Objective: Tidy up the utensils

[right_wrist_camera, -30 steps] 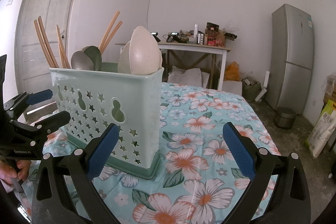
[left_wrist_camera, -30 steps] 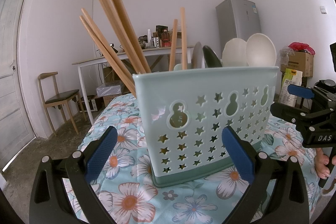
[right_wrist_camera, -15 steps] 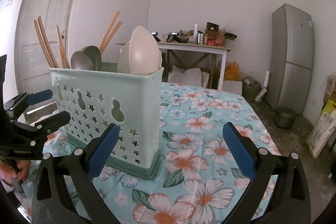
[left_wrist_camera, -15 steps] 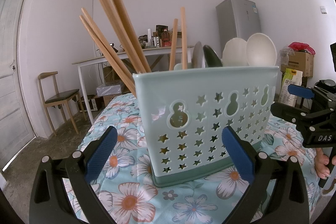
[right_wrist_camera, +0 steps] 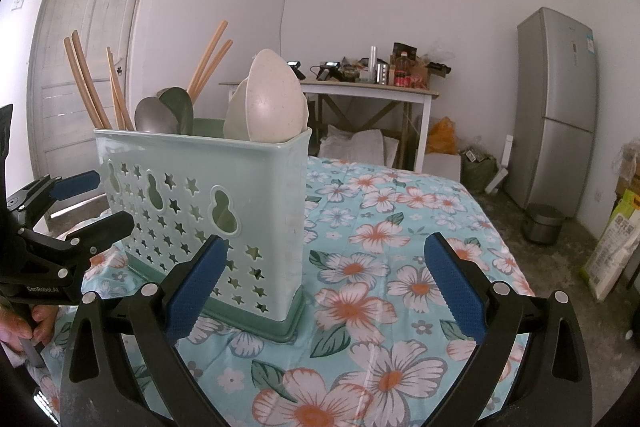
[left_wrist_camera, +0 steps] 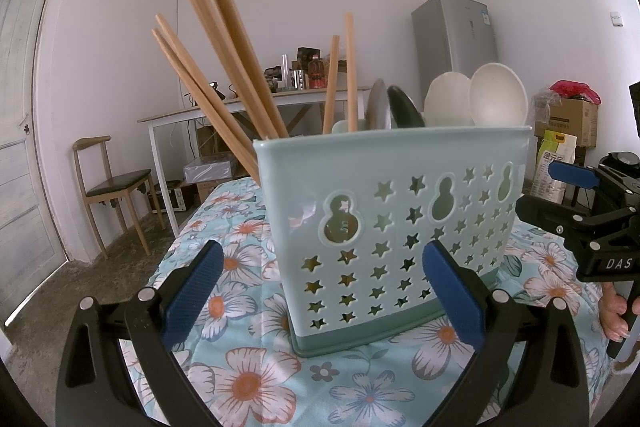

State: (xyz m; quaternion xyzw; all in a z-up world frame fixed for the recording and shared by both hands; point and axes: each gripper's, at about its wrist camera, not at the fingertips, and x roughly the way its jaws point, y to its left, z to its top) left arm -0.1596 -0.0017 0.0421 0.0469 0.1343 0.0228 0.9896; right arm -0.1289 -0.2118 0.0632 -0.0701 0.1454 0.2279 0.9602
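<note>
A pale green plastic utensil caddy [left_wrist_camera: 394, 223] with star and gourd cut-outs stands upright on the bench, which is covered by a turquoise floral cloth [right_wrist_camera: 400, 255]. At one end of the caddy, wooden chopsticks [left_wrist_camera: 224, 39] lean out at an angle, with another pair standing nearly straight behind them. In the middle sit a metal spoon [right_wrist_camera: 154, 117] and a dark green spoon [right_wrist_camera: 178, 109], bowls upward and touching each other. At the other end two cream soup spoons [right_wrist_camera: 272, 99] rise above the rim, one nested against the other.

The left hand-held gripper [left_wrist_camera: 320, 291] is spread wide, its blue pads on either side of the caddy's lower front but short of it, holding nothing. The right hand-held gripper [right_wrist_camera: 322, 283] is also spread wide and empty; its left pad overlaps the caddy's near corner in the view, though I cannot tell whether it touches, and its right pad hangs over bare cloth. Each gripper shows at the edge of the other's camera, with fingers of the person's hand [left_wrist_camera: 614, 311] wrapped around the handle.

Beyond the bench are a white side table [right_wrist_camera: 360, 91] cluttered with bottles, a grey refrigerator [right_wrist_camera: 556, 107], a wooden chair [left_wrist_camera: 114, 187] and a pale door [right_wrist_camera: 86, 47].
</note>
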